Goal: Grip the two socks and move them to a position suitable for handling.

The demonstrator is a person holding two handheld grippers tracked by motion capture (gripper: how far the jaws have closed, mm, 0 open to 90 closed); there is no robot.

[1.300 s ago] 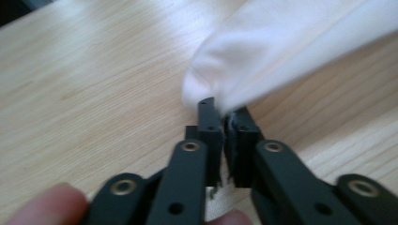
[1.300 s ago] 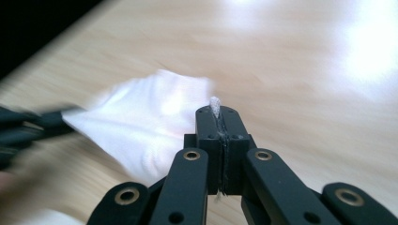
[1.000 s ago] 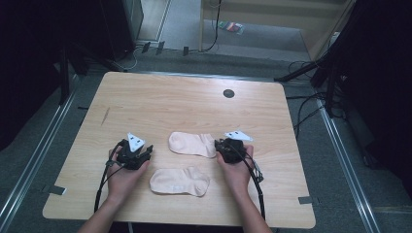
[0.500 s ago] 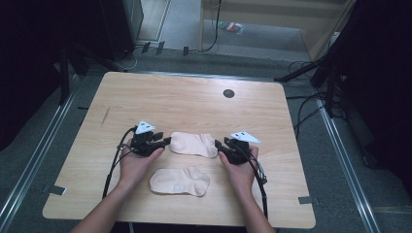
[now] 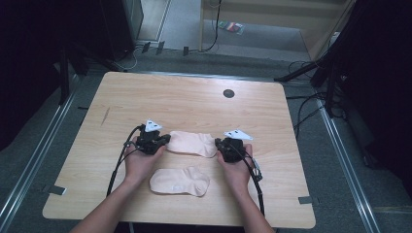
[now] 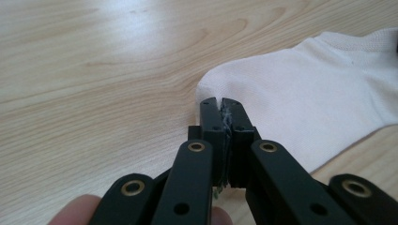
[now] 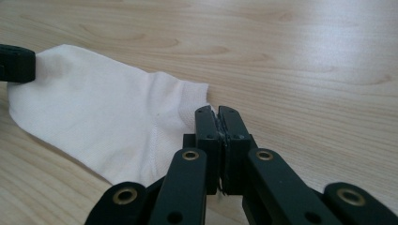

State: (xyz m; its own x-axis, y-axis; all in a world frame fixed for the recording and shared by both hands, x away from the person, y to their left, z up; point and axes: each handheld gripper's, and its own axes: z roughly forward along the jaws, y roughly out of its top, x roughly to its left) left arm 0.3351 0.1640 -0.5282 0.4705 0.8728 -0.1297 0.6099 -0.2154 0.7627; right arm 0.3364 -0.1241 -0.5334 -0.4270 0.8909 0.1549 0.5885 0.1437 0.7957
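Two pale pink socks lie on the wooden table (image 5: 194,102). The far sock (image 5: 192,143) stretches between my two grippers, and the near sock (image 5: 180,181) lies flat between the person's wrists. My left gripper (image 5: 167,140) is at the far sock's left end, the toe (image 6: 305,93). Its jaws (image 6: 220,101) have just been closing and now pinch a sliver of fabric at the toe's edge. My right gripper (image 5: 218,144) is at the sock's right end, the cuff (image 7: 94,108). Its jaws (image 7: 217,108) have also just been closing and meet on the cuff's corner.
A round black grommet (image 5: 229,93) sits in the table near its far edge. Cables (image 5: 116,165) trail from both grippers toward the front edge. The left gripper's tip (image 7: 16,63) shows at the far end of the sock in the right gripper view.
My left gripper moved right from open table to the far sock's toe. Both pairs of jaws went from apart to closed on the sock's ends. The right hand stayed put.
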